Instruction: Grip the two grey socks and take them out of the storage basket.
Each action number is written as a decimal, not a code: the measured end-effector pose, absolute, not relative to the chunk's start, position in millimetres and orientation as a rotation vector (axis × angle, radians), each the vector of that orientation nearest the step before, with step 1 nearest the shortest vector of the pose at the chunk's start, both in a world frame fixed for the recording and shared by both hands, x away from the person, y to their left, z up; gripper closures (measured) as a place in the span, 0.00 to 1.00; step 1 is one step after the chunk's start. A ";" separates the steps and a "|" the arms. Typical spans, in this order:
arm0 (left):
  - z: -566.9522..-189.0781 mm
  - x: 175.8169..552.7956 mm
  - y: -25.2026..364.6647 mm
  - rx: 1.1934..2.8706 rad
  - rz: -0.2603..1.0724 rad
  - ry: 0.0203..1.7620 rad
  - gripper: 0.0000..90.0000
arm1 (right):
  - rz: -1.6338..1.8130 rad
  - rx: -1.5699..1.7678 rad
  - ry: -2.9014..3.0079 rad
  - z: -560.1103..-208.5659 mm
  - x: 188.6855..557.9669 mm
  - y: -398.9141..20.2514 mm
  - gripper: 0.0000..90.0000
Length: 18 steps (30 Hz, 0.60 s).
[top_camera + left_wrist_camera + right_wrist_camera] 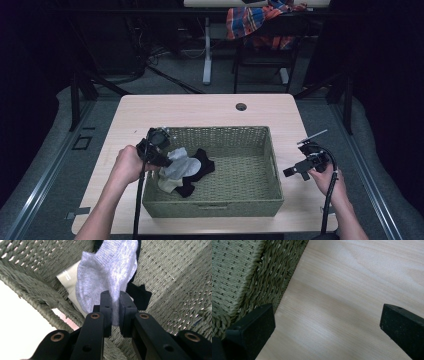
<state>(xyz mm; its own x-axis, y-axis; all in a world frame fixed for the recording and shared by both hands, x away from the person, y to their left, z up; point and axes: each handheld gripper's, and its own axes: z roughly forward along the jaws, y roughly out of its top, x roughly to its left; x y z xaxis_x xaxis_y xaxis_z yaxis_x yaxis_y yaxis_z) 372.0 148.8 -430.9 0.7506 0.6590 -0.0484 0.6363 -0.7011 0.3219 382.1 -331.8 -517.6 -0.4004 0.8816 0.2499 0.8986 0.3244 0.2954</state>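
A pale wooden worktop (pixel 210 112) carries a green woven rectangular basket (pixel 250 170). Your left hand-held gripper (pixel 113 312) is clamped on a light grey knitted sock (pixel 110 272) over the basket's left end, above a black sock (pixel 200 170) and a white one (pixel 167 185). Your right hand-held gripper (pixel 295 170) hovers with jaws wide apart over the worktop, just beside the basket's right wall.

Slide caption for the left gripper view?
Left gripper shut on a grey sock, inside the woven basket.
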 end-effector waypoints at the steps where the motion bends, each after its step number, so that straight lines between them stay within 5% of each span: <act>1: -429.7 372.4 148.7 2.624 0.100 0.998 0.93 | -0.590 -1.680 -2.531 -516.8 382.6 -332.4 0.00; 18: -407.0 386.7 142.7 2.626 0.083 0.961 0.94 | -0.636 -1.722 -2.512 -518.5 381.7 -331.6 0.00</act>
<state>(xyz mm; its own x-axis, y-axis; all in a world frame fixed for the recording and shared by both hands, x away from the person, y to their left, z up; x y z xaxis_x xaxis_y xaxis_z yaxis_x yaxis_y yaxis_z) 386.7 142.7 -407.0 0.7691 0.6362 -0.0617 0.6161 -0.7121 0.3367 381.7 -331.6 -518.5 -0.3870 0.8874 0.2506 0.8998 0.3040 0.3131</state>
